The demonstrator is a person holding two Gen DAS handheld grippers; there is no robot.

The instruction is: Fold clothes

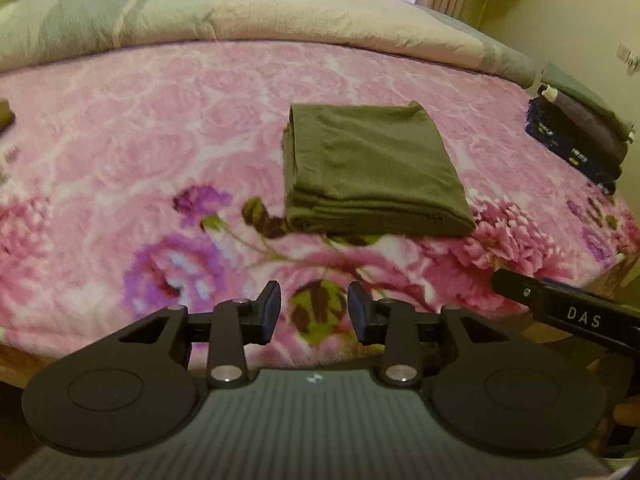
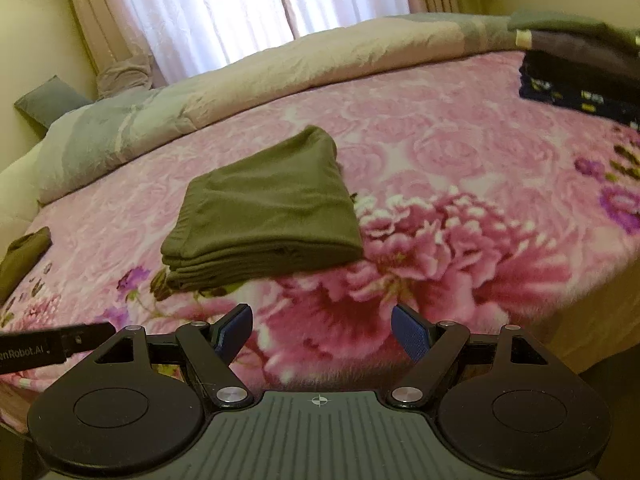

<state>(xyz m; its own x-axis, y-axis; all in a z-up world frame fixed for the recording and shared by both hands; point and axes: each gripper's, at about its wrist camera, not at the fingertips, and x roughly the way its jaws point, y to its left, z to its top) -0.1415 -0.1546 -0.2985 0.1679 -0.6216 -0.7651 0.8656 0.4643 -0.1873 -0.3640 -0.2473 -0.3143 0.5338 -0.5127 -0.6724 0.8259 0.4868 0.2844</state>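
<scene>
- The olive garment (image 1: 372, 168) lies folded into a flat, layered rectangle in the middle of the bed (image 1: 140, 140), on the pink floral blanket, with nothing touching it.
- Both grippers hang over the near edge of the bed, short of the garment, which lies ahead of them and farther in.
- The left gripper (image 1: 314, 312) has its jaws a little apart with only blanket showing between them; from its view the garment sits ahead and slightly to the right.
- The right gripper (image 2: 322, 334) stands with its jaws wide apart, also empty; from its view the garment (image 2: 268, 208) sits ahead and to the left.
- So the garment lies between the two grippers' lines of approach, and neither looks clearly nearer.
- Its stacked open edges face the grippers, and the rounded fold runs along the far side.
- The long axis looks to run roughly across, side to side, though the fisheye bend makes that hard to be sure of.
- A pile of folded clothes (image 1: 580, 136) sits at the right edge of the bed, well apart from the garment; I would guess this piece is done and bound there.
- Another olive piece (image 2: 24, 256) lies at the left edge, perhaps next in line.
</scene>
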